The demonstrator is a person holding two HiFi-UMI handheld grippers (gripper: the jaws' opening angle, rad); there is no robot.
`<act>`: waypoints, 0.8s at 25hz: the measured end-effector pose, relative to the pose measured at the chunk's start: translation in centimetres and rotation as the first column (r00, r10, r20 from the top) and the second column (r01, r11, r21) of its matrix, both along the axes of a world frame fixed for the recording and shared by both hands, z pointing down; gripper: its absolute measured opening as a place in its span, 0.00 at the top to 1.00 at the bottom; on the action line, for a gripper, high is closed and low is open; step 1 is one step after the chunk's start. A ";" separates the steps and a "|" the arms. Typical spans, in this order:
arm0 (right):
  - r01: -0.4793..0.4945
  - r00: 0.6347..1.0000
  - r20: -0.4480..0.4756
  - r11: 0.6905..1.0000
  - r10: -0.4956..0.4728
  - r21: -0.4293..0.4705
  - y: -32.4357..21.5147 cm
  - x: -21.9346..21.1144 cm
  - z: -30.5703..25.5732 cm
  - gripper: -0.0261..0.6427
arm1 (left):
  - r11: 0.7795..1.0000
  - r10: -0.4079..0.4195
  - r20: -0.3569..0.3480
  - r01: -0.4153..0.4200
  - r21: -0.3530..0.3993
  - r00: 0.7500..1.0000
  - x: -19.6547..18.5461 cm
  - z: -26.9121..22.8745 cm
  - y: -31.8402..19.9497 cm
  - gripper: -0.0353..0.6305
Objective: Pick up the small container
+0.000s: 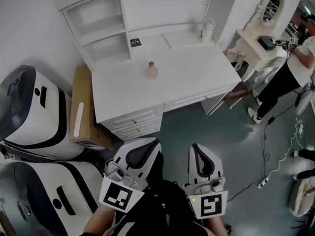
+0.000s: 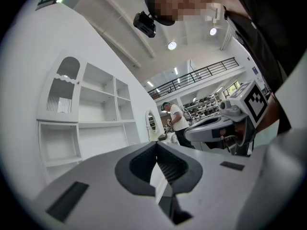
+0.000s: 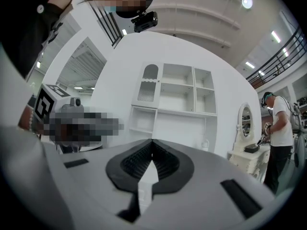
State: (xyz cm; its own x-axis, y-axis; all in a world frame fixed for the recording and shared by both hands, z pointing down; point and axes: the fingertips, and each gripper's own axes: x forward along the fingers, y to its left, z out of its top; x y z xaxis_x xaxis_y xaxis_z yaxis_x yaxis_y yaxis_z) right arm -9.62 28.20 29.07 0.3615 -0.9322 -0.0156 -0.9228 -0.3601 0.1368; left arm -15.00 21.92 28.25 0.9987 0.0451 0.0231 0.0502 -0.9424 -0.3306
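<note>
Two-handed, and empty in both: held the left hand-held gripper [image 1: 146, 149] and the right hand-held gripper [image 1: 198, 154] low and close to the body, over the grey floor [image 1: 236, 132], well apart from the white surface [image 1: 197, 77]. Had both clenched on nothing, jaw pressed to jaw in each gripper view, with only white furniture beyond.

Spotted the small container [image 1: 151, 71], a pale pink, round-bellied bottle with a tan stopper, upright and alone near the middle of the surface, apart from the black card [image 1: 135, 42] and the white lamp-like piece [image 1: 208, 31] further back. Not yet touched.

Judged light and stiff, probably glass or hard plastic, so smooth, likely slippery and possibly breakable if tipped or dropped. Judged best taken across the belly at its widest, with jaws level and spread wider than the body first, then closed gently. Reckoned the narrow neck under the stopper a poorer hold, apt to pull the stopper loose or let the bottle swing. Needed a long reach forward, and one hand-held gripper unclenched, before any of that.

Noted also a cardboard box [image 1: 83, 107] wedged beside the surface's drawers at left, and a person [image 1: 300, 63] by a vanity table at right, well clear of the bottle.
</note>
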 end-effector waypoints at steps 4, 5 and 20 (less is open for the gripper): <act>0.005 1.000 -0.010 1.000 -0.005 0.003 -1.7 1.6 0.0 0.96 | 1.000 0.004 -0.004 -0.004 0.014 1.000 1.8 0.1 -1.5 0.95; 0.007 1.000 -0.013 1.000 -0.007 0.001 -2.2 2.0 0.1 0.96 | 1.000 0.002 -0.003 -0.002 0.017 1.000 2.2 0.2 -1.9 0.95; 0.039 0.999 -0.010 0.999 -0.039 -0.034 -11.0 10.0 -0.6 0.96 | 1.000 -0.012 0.009 0.012 0.002 1.000 10.7 -0.4 -10.5 0.95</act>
